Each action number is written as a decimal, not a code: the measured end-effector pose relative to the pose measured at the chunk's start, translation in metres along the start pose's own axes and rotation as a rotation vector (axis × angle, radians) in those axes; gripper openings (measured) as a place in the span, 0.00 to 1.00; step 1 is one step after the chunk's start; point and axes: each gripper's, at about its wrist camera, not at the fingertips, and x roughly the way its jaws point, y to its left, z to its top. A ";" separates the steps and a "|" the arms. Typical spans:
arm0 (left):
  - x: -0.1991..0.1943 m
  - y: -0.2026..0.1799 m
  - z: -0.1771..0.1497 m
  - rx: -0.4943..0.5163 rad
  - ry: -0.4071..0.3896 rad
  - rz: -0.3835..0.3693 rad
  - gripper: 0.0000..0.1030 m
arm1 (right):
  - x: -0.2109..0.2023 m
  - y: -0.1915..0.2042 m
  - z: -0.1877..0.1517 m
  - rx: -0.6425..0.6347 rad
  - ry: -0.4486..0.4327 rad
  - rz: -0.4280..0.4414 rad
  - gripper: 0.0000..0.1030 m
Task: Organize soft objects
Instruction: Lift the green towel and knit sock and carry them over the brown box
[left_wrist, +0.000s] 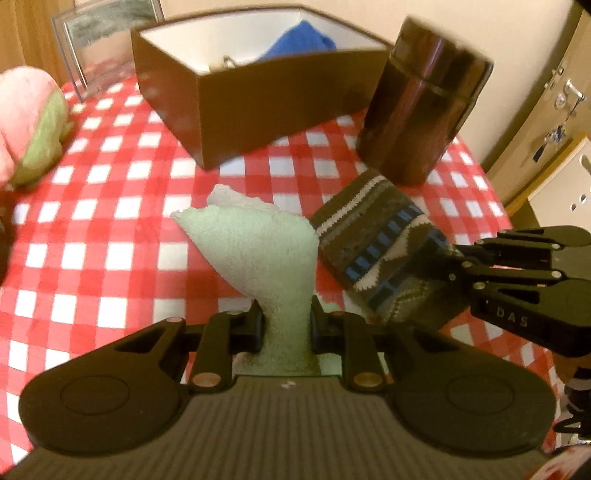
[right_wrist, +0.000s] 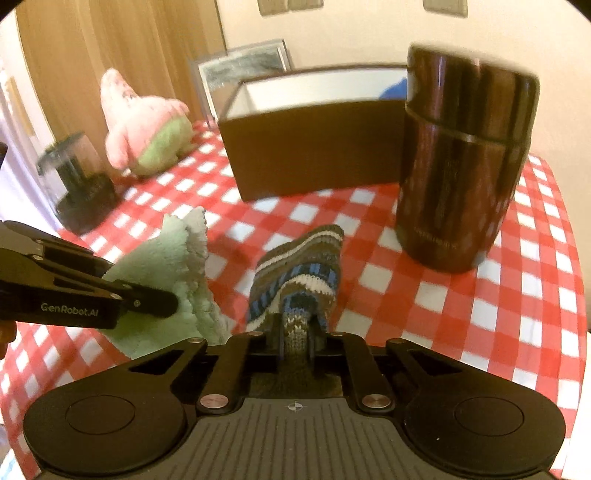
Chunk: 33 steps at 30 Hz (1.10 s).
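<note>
The left gripper (left_wrist: 286, 325) clenches a green cloth (left_wrist: 258, 240); the right gripper (right_wrist: 297, 332) pinches a striped sock (right_wrist: 299, 273). Both should clear the brown box (left_wrist: 258, 107) rim before being let go.

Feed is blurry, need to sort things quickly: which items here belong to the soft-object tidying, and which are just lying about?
Job:
green cloth
striped sock
pink plush
brown box
blue cloth inside it

Lying about:
brown canister
black stand
picture frame

"GenRobot.AI" on left tongs (right_wrist: 173, 301); "DAS" on right tongs (left_wrist: 448, 260)
</note>
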 end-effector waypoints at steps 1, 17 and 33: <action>-0.006 0.000 0.002 0.001 -0.013 0.001 0.19 | -0.004 0.001 0.003 0.003 -0.009 0.008 0.11; -0.091 0.009 0.069 0.052 -0.265 0.081 0.19 | -0.042 0.005 0.072 -0.019 -0.177 0.056 0.11; -0.096 0.008 0.143 0.114 -0.401 0.117 0.19 | -0.039 -0.003 0.152 -0.040 -0.304 0.042 0.11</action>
